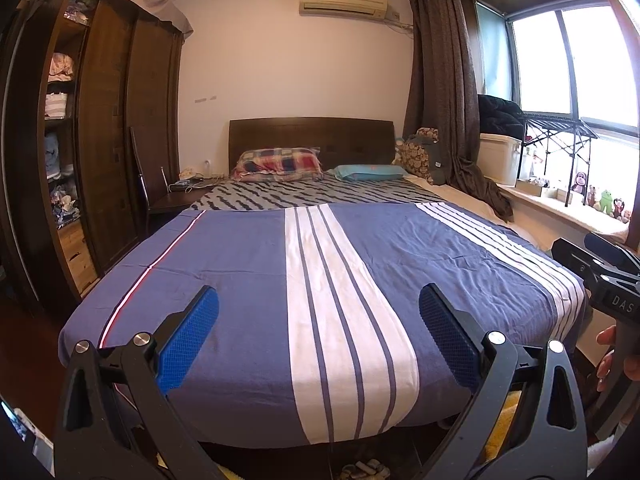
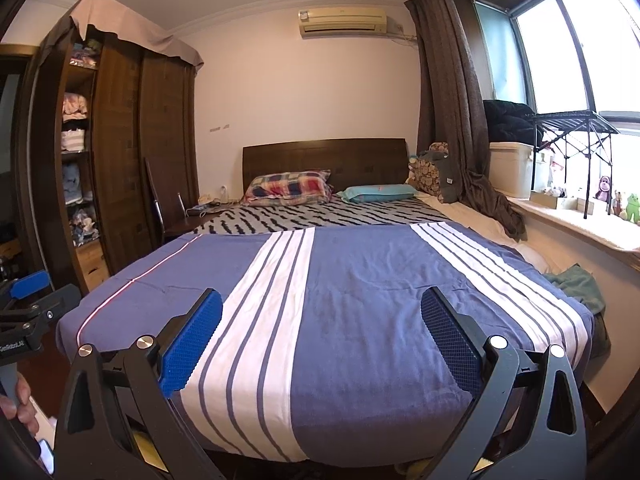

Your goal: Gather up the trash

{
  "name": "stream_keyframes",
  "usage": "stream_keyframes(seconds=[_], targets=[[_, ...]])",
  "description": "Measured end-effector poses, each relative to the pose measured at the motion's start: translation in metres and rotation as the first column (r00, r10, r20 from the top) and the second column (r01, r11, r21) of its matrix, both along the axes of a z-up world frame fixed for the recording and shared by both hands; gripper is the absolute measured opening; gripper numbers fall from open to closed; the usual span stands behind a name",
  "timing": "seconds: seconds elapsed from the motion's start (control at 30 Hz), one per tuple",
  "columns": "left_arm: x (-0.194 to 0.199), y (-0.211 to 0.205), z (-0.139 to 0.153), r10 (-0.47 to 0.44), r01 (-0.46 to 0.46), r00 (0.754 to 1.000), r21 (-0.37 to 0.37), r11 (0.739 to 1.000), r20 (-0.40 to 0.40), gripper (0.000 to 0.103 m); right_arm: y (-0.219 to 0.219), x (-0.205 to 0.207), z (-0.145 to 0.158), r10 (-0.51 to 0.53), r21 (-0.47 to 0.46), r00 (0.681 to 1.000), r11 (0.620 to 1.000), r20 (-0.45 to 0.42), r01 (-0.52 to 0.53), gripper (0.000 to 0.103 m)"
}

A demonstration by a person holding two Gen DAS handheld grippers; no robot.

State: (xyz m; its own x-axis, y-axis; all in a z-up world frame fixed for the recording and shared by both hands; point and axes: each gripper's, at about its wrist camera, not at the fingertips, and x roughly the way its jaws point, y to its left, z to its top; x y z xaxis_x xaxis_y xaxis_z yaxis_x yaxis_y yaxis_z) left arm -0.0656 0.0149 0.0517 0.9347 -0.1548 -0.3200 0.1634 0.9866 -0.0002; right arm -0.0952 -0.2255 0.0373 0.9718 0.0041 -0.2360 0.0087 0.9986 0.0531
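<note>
Striped blue bedspread (image 1: 248,280) (smooth, flat), dark wardrobe (image 1: 120,140) alongside.

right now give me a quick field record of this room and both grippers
place: bedroom, seen from the foot of the bed
bed: blue striped cover
pillows: plaid pillow, teal pillow
left gripper: open, nothing held
right gripper: open, nothing held
left side: wooden wardrobe
right side: curtain, windowsill with toys
trash: none clearly visible on the bed

the blanket (image 1: 248,280) is blue with white stripes, the sheet (image 1: 304,196) grey with black zigzag, the pillow (image 1: 278,164) checked red and blue.
</note>
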Motion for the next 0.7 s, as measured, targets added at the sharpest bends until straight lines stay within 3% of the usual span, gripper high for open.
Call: stream_keyframes(seconds=[0.7], targets=[[-0.0023,0.0015,0.0011,-0.007,0.007,1.000,0.006,1.000,0.011,0.095,0.0020,0.0010,0.0012,0.010,-0.002,1.000,1.000,0.003,-0.010,0.100]])
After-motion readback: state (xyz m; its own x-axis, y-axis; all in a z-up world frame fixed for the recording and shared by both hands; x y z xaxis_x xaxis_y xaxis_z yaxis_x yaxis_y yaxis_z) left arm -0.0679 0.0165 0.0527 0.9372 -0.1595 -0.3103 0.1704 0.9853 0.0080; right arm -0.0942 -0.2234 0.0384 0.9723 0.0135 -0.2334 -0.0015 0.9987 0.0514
